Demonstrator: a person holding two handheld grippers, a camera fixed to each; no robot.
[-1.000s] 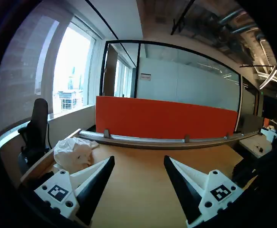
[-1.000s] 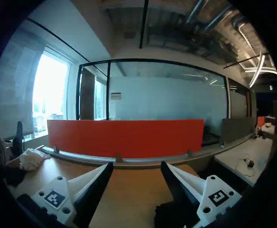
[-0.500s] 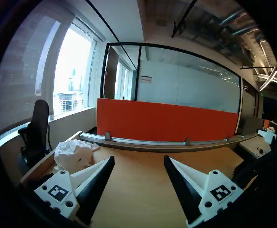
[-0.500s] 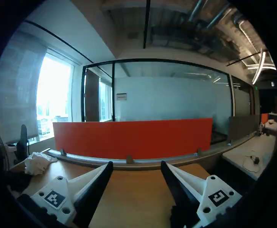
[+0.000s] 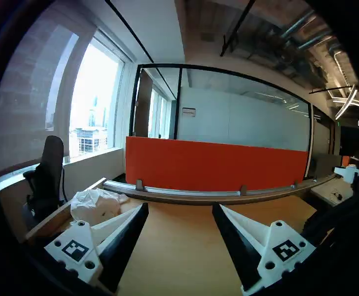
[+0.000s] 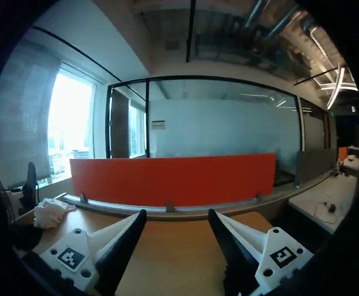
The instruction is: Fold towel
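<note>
Left gripper view: left gripper (image 5: 179, 206) had its fingers spread wide with nothing between them, hovering over the wooden desk (image 5: 179, 256). I saw the towel (image 5: 95, 204), white and crumpled in a heap, unfolded, at the desk's far left corner. It was just beyond the left finger's tip; I couldn't tell if they touched. An orange divider (image 5: 214, 165) ran along the back edge of the desk. A black office chair (image 5: 49, 175) stood left of the desk, by the window (image 5: 93, 118).

Right gripper view: right gripper (image 6: 176, 213) also had its fingers well apart, gripping nothing, above the same desk (image 6: 174, 256). The towel (image 6: 50, 213) sat far off to the left here, bunched up near the desk edge and well apart from both fingers. The orange divider (image 6: 172, 180) sat straight ahead. A second, pale desk (image 6: 322, 197) was off to the right with a cable on it.
</note>
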